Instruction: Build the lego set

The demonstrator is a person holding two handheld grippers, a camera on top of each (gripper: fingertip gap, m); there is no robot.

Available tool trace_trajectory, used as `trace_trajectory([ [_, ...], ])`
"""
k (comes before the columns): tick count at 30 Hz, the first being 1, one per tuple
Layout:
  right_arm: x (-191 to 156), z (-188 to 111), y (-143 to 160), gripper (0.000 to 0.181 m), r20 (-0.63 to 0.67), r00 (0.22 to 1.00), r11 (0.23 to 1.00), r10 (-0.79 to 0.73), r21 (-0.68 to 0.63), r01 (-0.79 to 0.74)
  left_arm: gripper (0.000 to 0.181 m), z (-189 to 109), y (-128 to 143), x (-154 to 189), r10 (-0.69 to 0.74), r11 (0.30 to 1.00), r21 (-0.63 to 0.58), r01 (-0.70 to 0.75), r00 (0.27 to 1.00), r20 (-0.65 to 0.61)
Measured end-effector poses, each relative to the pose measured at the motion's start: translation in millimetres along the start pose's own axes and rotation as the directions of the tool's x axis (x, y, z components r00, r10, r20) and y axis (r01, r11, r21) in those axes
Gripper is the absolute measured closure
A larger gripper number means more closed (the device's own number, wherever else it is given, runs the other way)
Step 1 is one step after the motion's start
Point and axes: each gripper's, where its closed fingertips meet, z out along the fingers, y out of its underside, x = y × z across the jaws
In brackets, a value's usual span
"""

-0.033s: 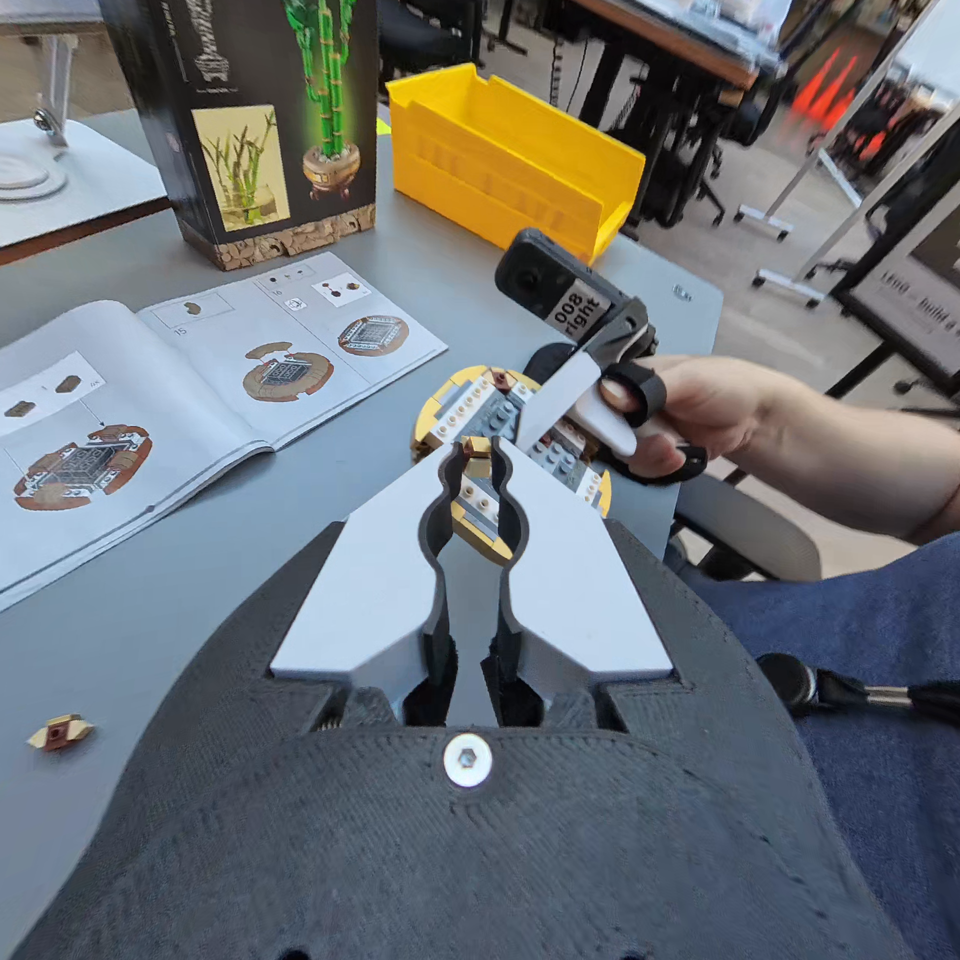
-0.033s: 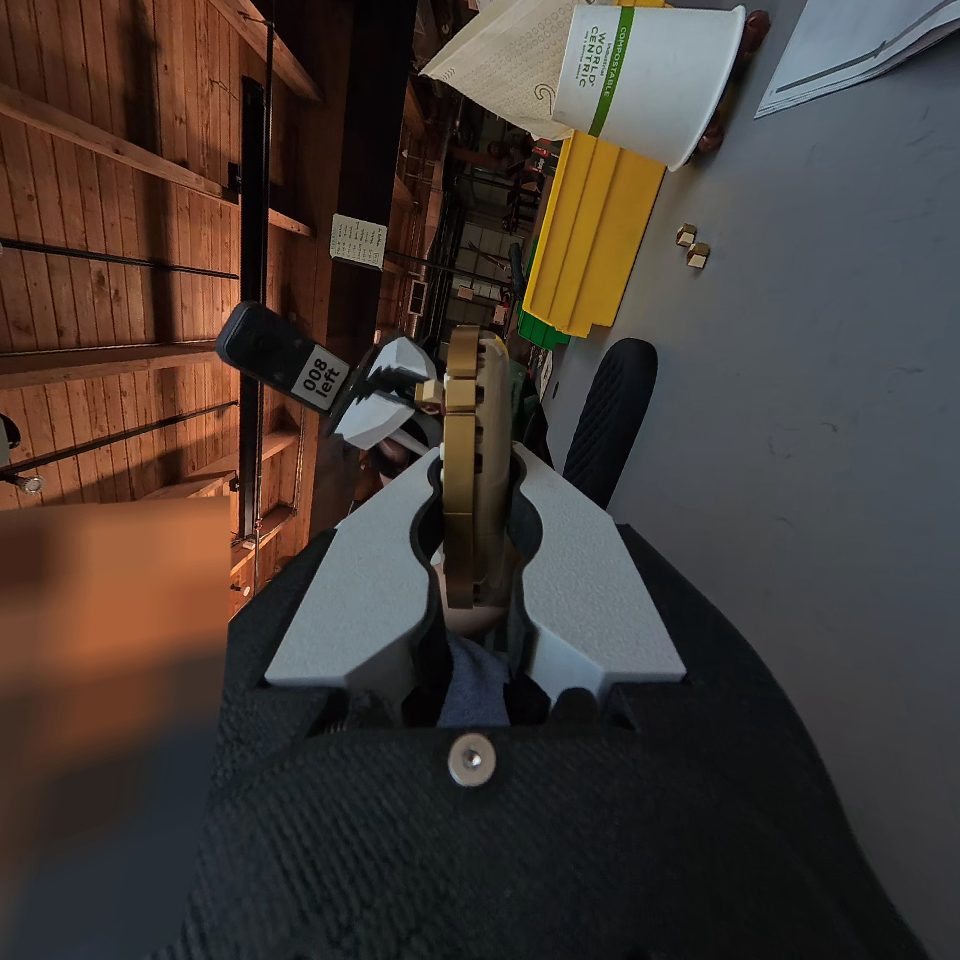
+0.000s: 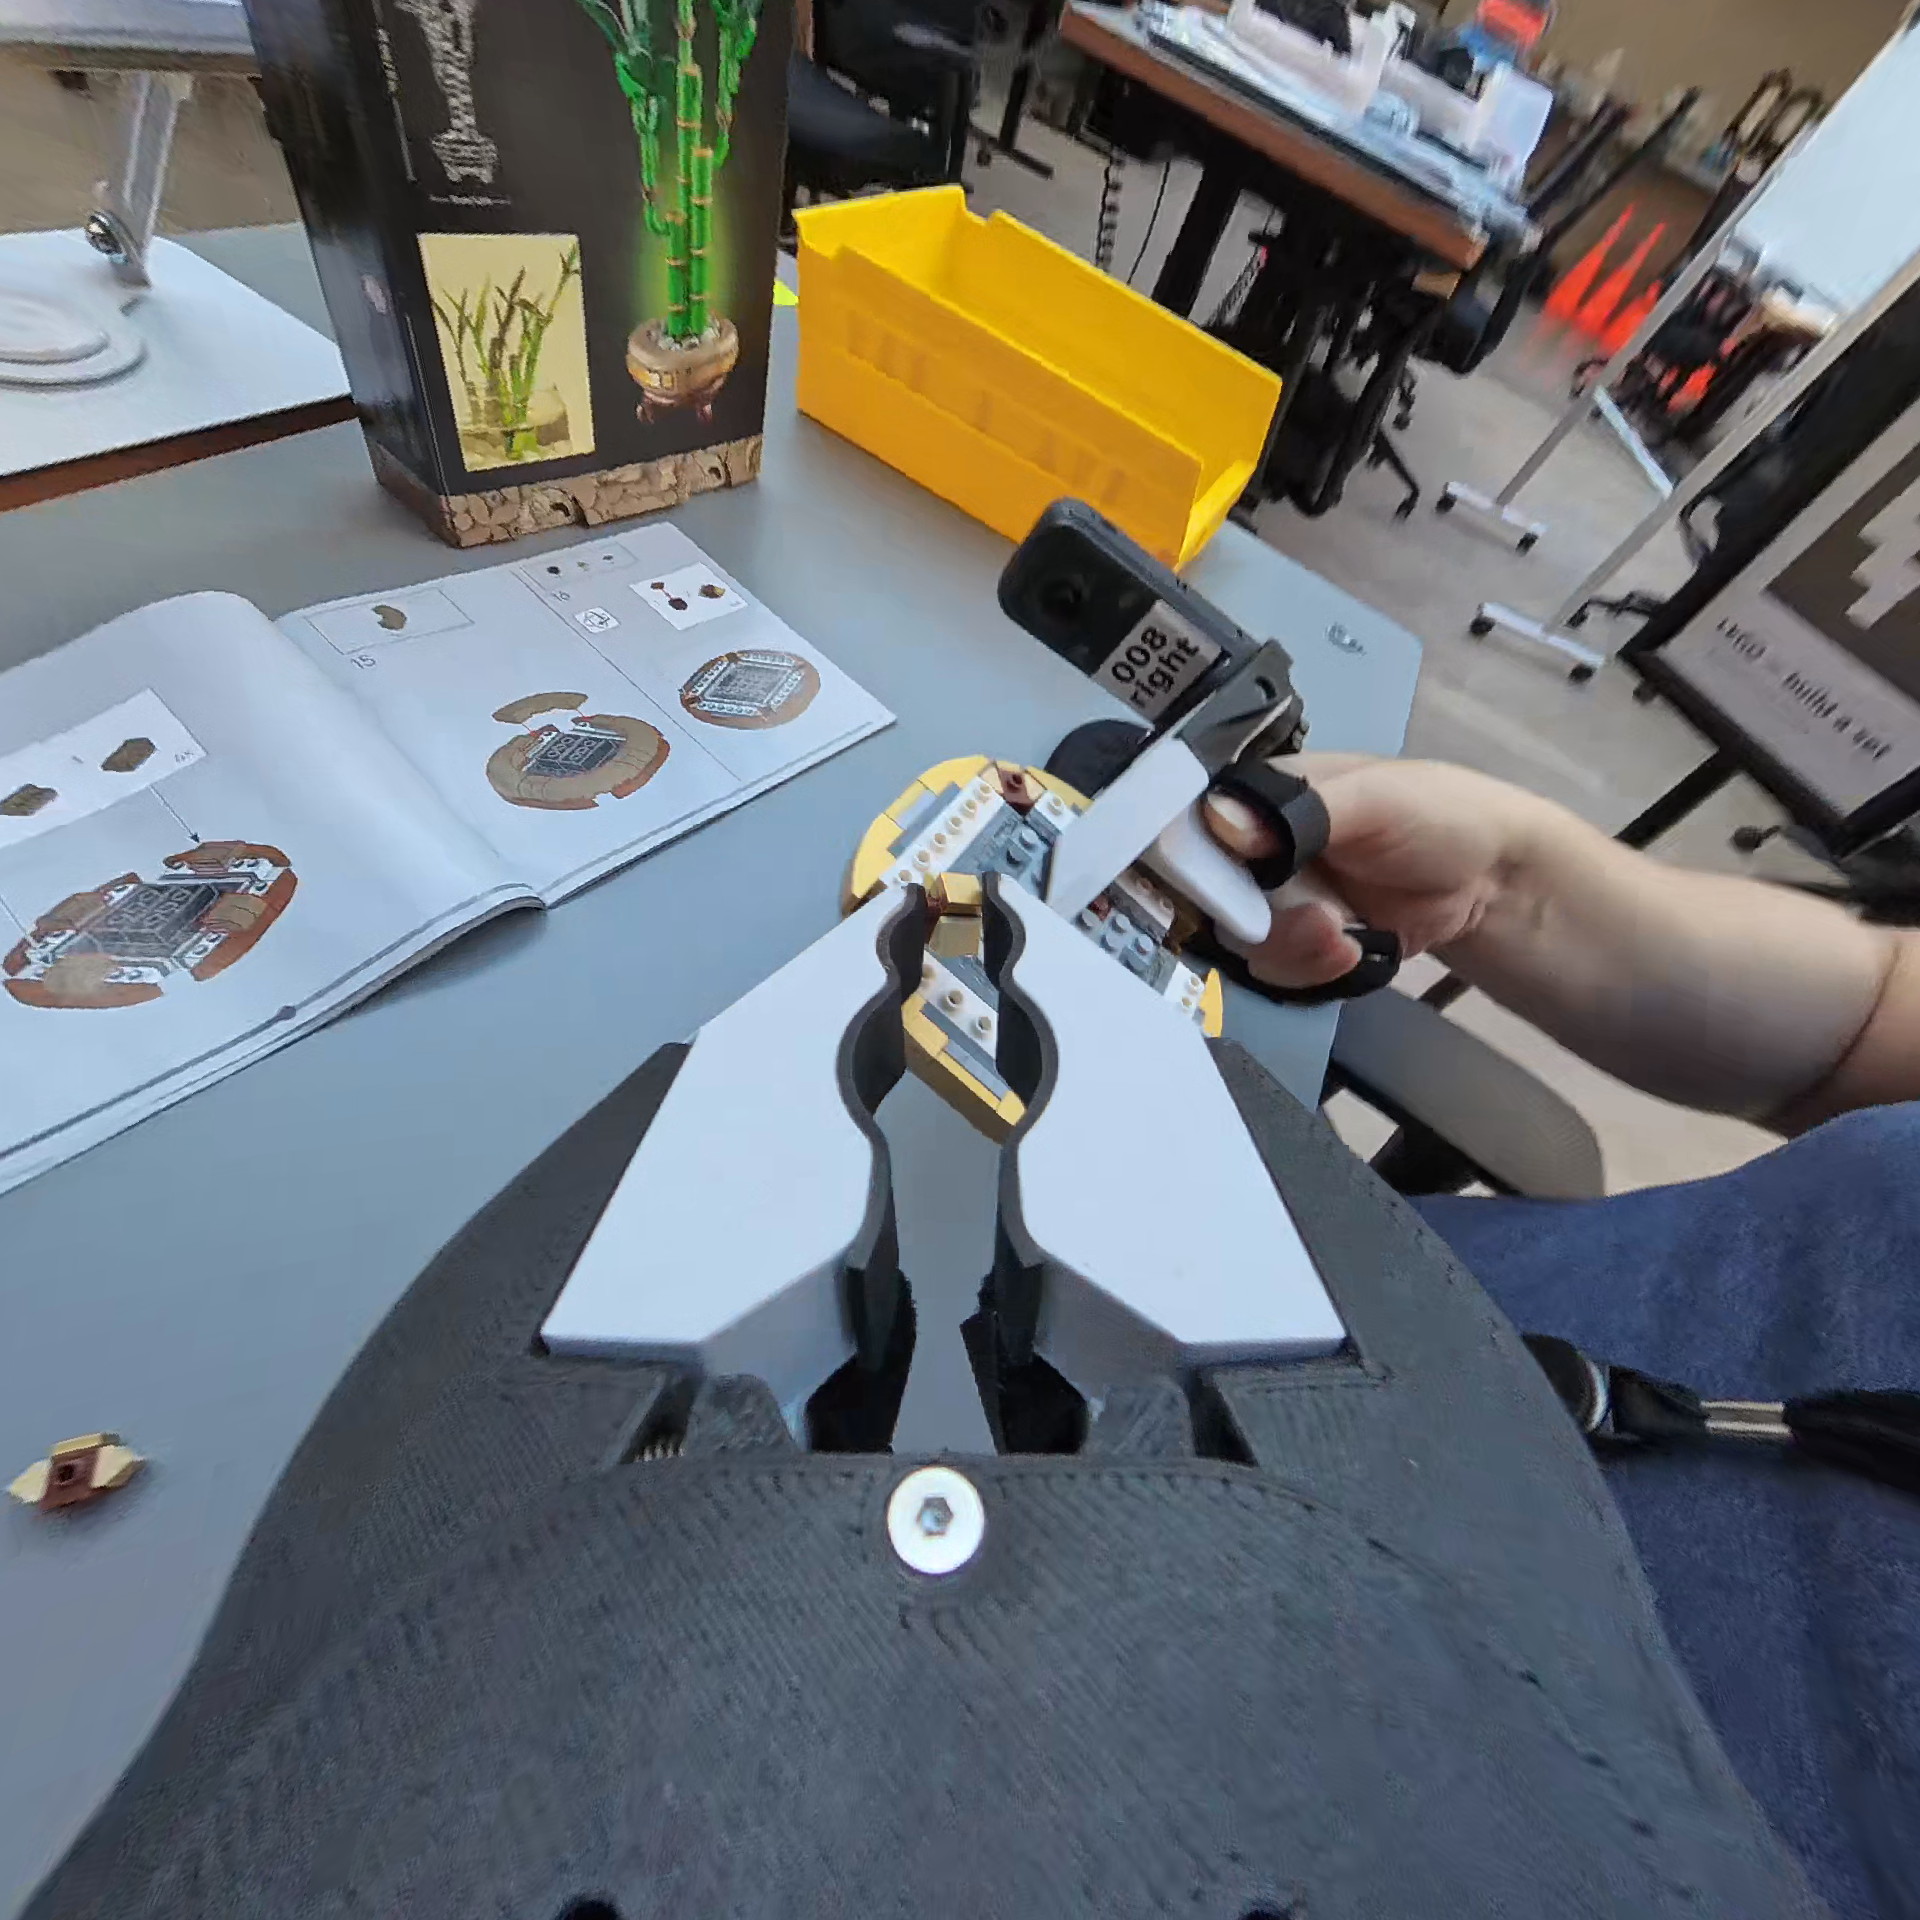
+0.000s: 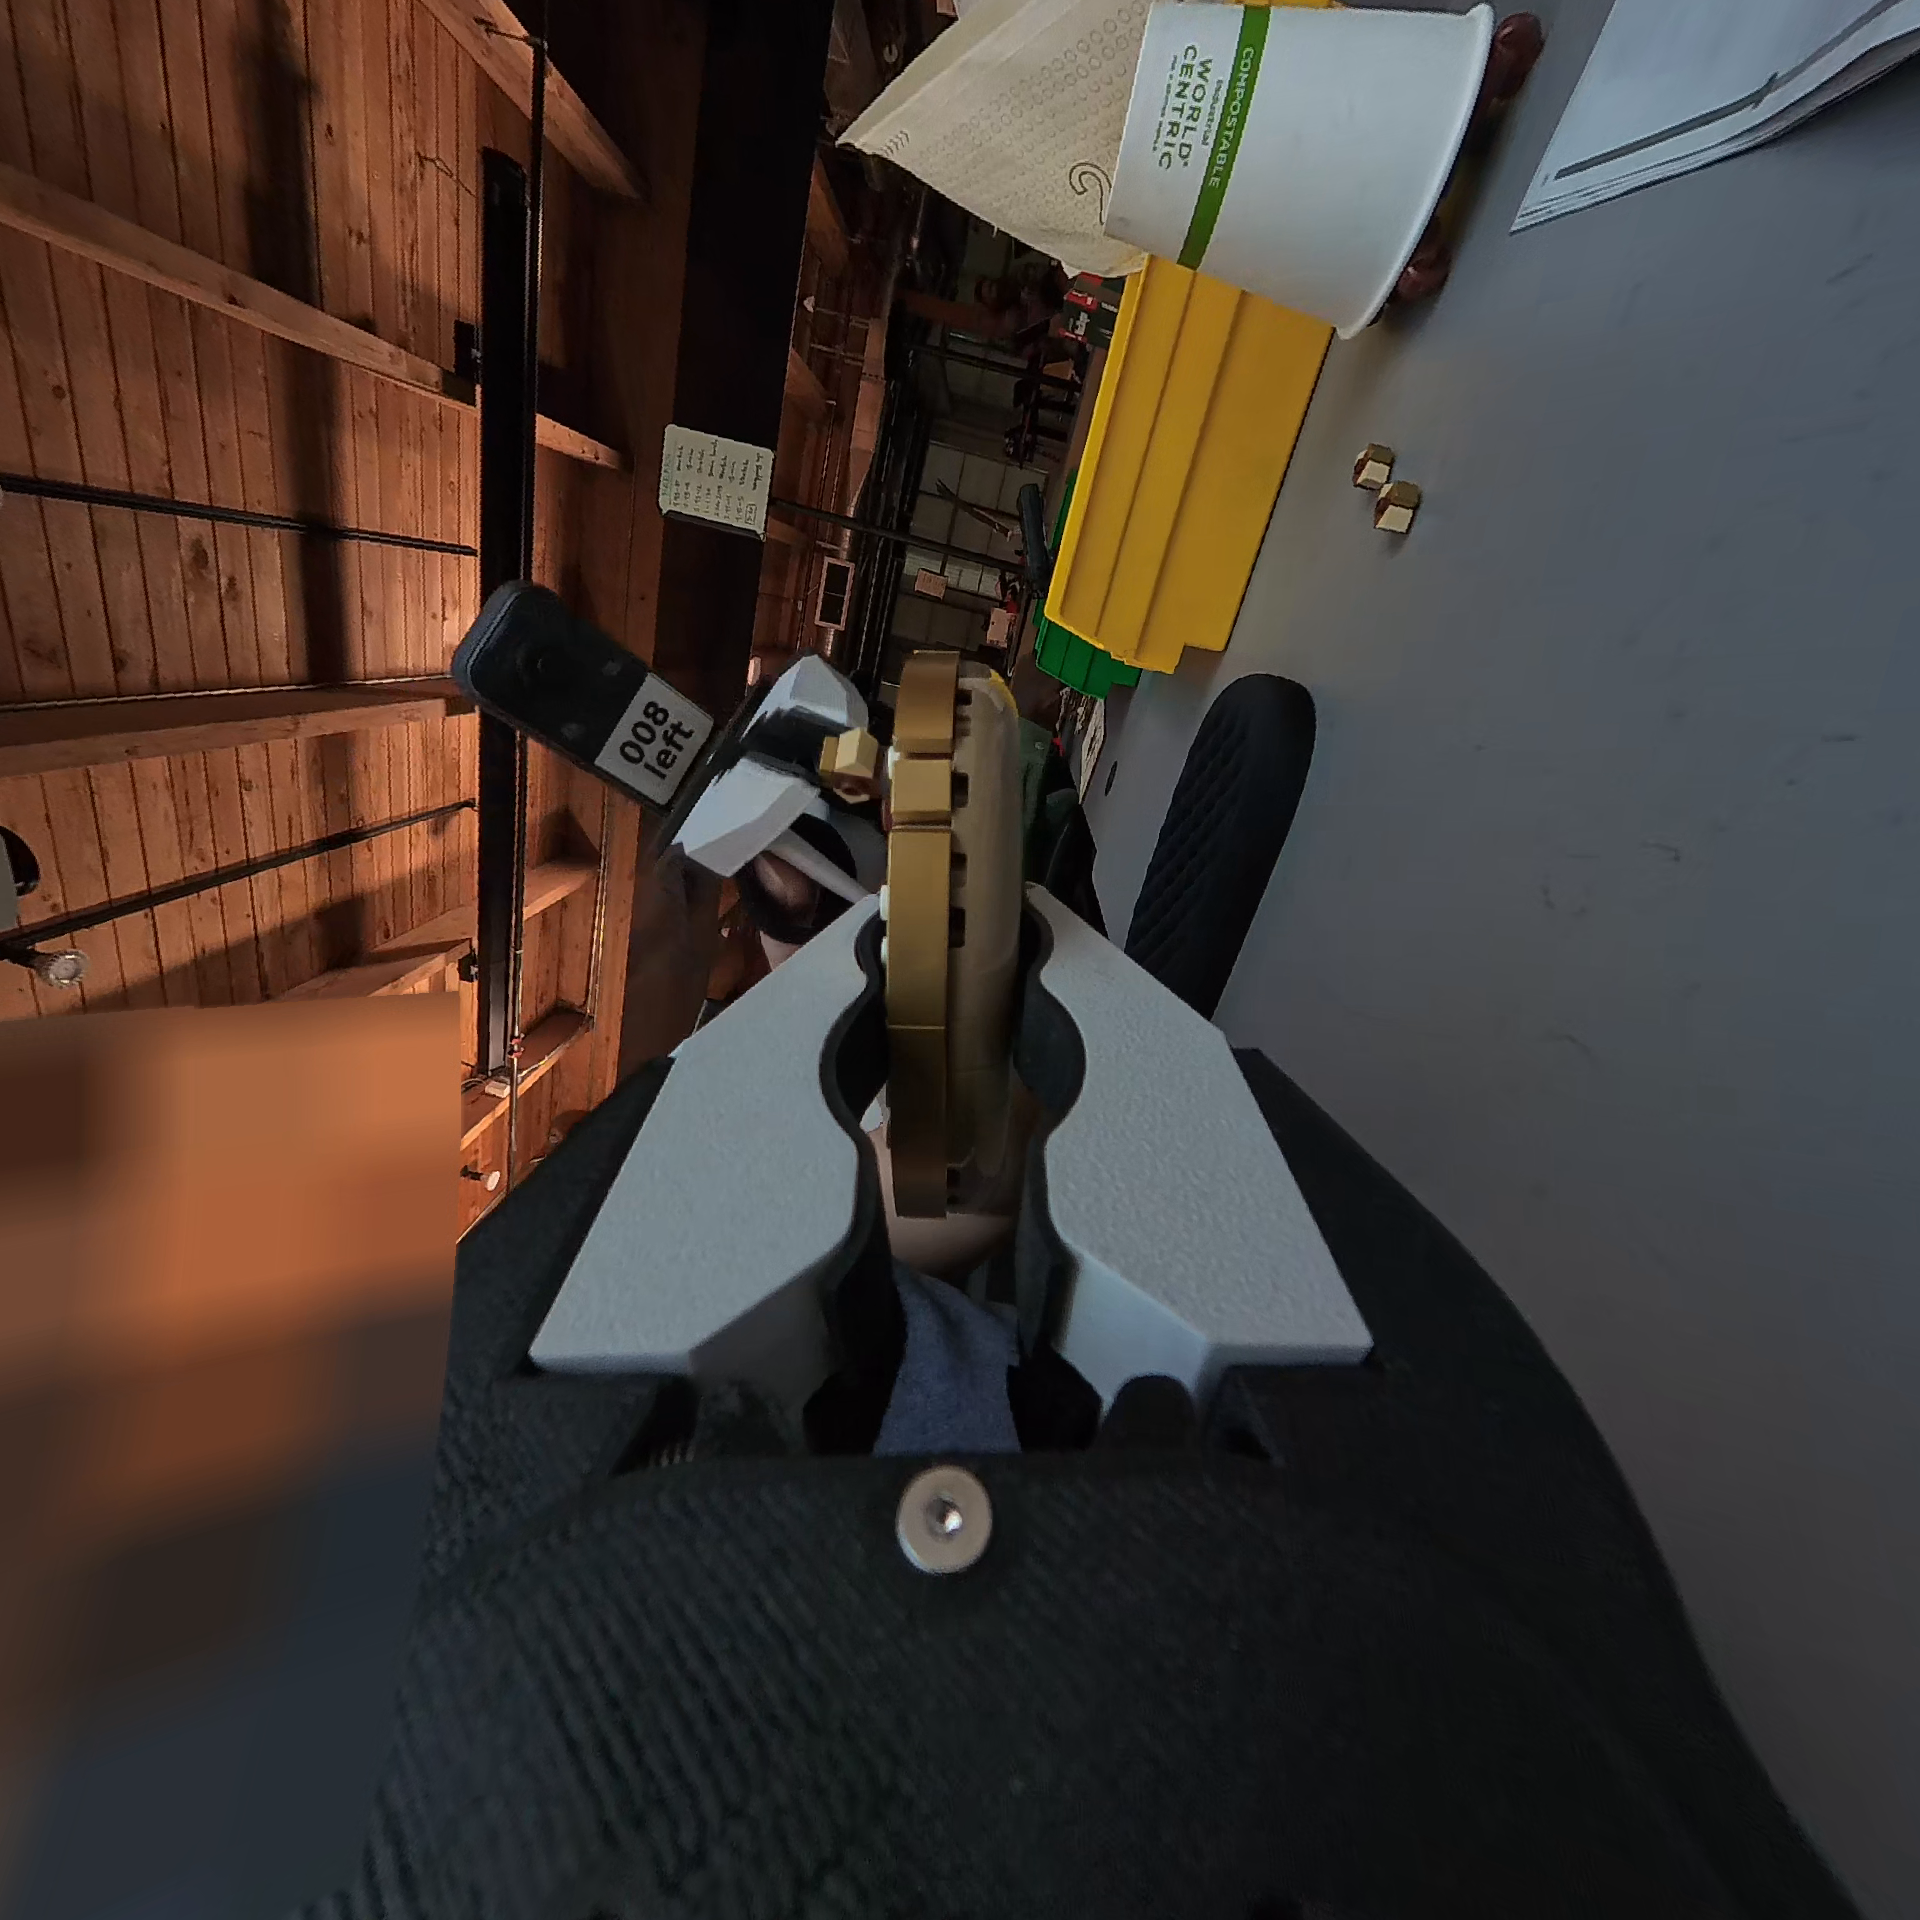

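My left gripper (image 3: 954, 896) is shut on a small gold brick (image 3: 956, 914) at its fingertips. It holds the brick against the studded top of a round Lego base (image 3: 961, 821) with a gold rim and grey and white plates. My right gripper (image 4: 951, 920) is shut on that base (image 4: 920, 987), which shows edge-on and is held off the table. In the left wrist view the right gripper (image 3: 1081, 862) comes in from the right in a person's hand. In the right wrist view the left gripper (image 4: 831, 774) shows with the gold brick (image 4: 850, 764) touching the base's face.
An open instruction booklet (image 3: 416, 779), the set's box (image 3: 540, 260) and a yellow bin (image 3: 1018, 364) lie on the grey table. A loose gold and brown piece (image 3: 73, 1470) sits at the left. A paper cup (image 4: 1299, 156) and two small gold pieces (image 4: 1387, 488) lie farther off. My hands' fingertips stand some 4 cm from each other.
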Motion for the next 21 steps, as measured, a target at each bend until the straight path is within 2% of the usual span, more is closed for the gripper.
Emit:
trace_trajectory([
  [5, 0, 4, 2, 0.163, 0.014, 1.0, 1.0, 0.005, 0.0, -0.005, 0.173, -4, -9, -11, -0.194, 0.974, 0.107, 0.202, 0.978, -0.08],
  [9, -2, 5, 2, 0.163, 0.027, 1.0, 1.0, 0.001, -0.001, -0.001, 0.173, 0, -3, -9, -0.262, 0.956, 0.098, 0.276, 0.956, -0.135],
  [13, -1, 5, 4, 0.163, 0.016, 1.0, 1.0, -0.011, -0.011, 0.011, 0.173, 1, 3, -9, -0.236, 0.967, 0.073, 0.246, 0.965, -0.117],
  [21, 0, 5, 3, 0.163, 0.013, 1.0, 1.0, -0.01, -0.009, 0.01, 0.17, 0, 8, -13, -0.13, 0.991, 0.018, 0.13, 0.992, -0.001],
])
